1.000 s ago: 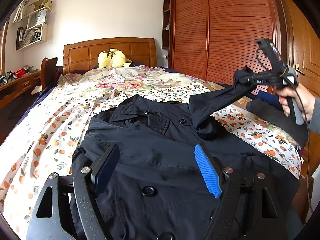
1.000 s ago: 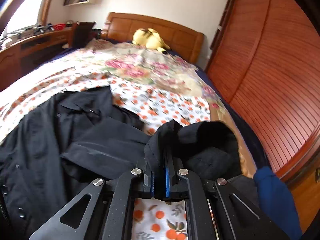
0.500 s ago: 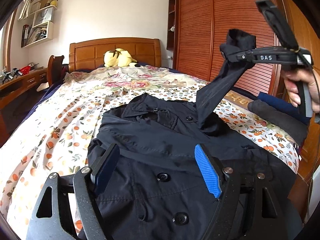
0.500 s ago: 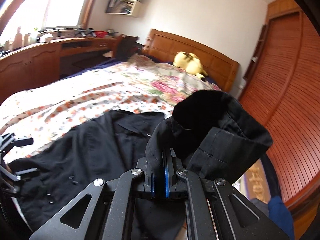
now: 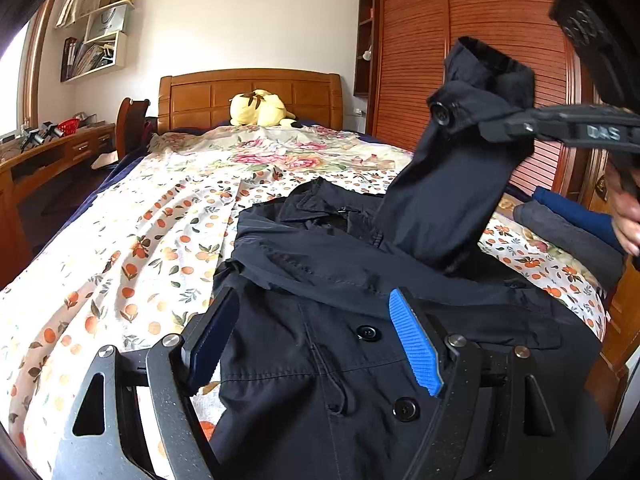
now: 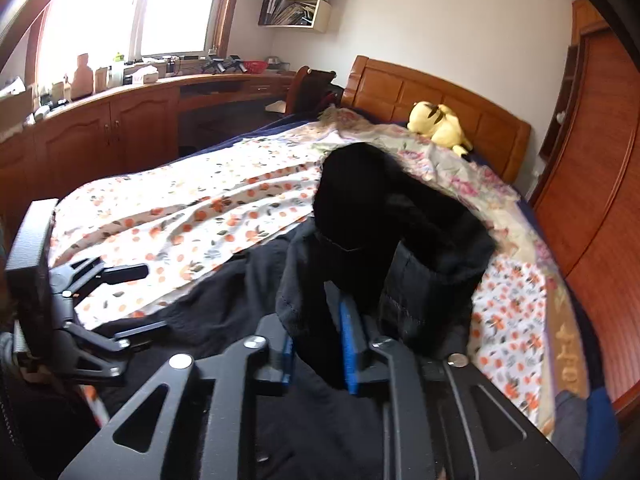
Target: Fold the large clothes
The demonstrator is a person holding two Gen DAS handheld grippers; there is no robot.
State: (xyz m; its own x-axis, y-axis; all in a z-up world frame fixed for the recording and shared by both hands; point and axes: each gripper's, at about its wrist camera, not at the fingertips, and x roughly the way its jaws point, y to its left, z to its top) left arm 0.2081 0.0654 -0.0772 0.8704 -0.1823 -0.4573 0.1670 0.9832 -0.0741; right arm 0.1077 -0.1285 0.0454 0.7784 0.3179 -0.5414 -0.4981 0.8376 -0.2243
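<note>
A dark navy coat (image 5: 360,280) with black buttons lies spread on the bed. My left gripper (image 5: 312,344) is open and empty, low over the coat's front near the buttons. My right gripper (image 6: 316,352) is shut on the cuff of the coat's sleeve (image 6: 384,248) and holds it raised above the coat. In the left wrist view the lifted sleeve (image 5: 452,184) hangs from the right gripper (image 5: 496,124) over the coat's right shoulder. The left gripper also shows in the right wrist view (image 6: 120,296), open.
The floral bedsheet (image 5: 140,240) covers the bed. A yellow plush toy (image 5: 260,108) sits by the wooden headboard. Folded dark clothes (image 5: 572,232) lie at the bed's right edge beside the wooden wardrobe (image 5: 472,60). A desk (image 6: 120,112) runs along the left.
My right gripper has lifted the sleeve cuff higher and carried it left, over the coat's body. My left gripper has stayed open and shifted slightly along the coat's front.
</note>
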